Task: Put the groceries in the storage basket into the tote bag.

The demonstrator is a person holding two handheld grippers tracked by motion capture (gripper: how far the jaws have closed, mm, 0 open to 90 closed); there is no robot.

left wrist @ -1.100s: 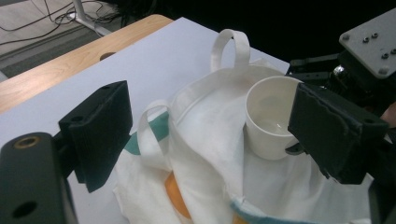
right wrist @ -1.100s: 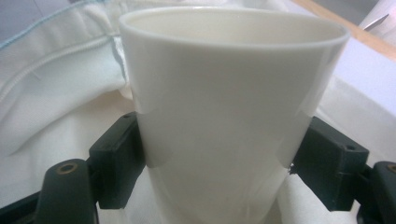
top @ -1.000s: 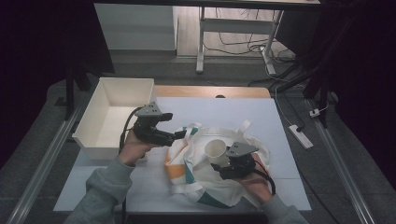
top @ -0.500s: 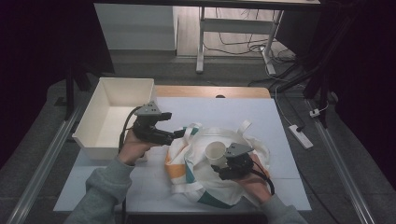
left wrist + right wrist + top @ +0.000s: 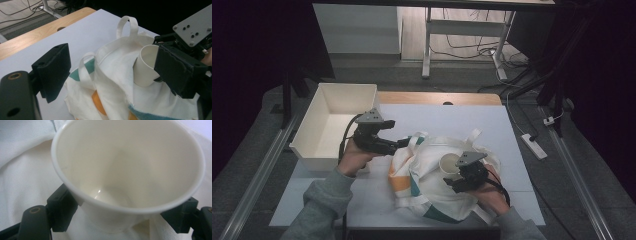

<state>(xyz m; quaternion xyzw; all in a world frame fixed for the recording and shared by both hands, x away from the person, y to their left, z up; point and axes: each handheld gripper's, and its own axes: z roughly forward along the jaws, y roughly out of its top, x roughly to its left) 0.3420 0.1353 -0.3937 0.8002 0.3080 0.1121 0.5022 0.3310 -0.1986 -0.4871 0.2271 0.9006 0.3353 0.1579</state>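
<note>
- The right gripper [image 5: 451,184] is closed on a white paper cup [image 5: 450,163]; in the right gripper view the cup [image 5: 130,167] is seen seated between the two black jaws, one pad against each side of its lower wall.
- The cup is held mouth-up and slightly tilted, directly ahead of the right gripper, over the white cloth bag [image 5: 432,180].
- The left gripper [image 5: 403,144] is released: in the left gripper view its jaws are seen standing wide apart with nothing clamped between them.
- The bag [image 5: 112,82] lies flat on the desk [image 5: 512,150] just ahead of and below the left gripper; its near handle loop [image 5: 86,72] is located between the spread jaws, untouched as far as can be seen.
- Teal and orange patches are visible on the bag.
- A white open box [image 5: 337,120] is positioned on the desk behind the left gripper, on the side away from the bag.
</note>
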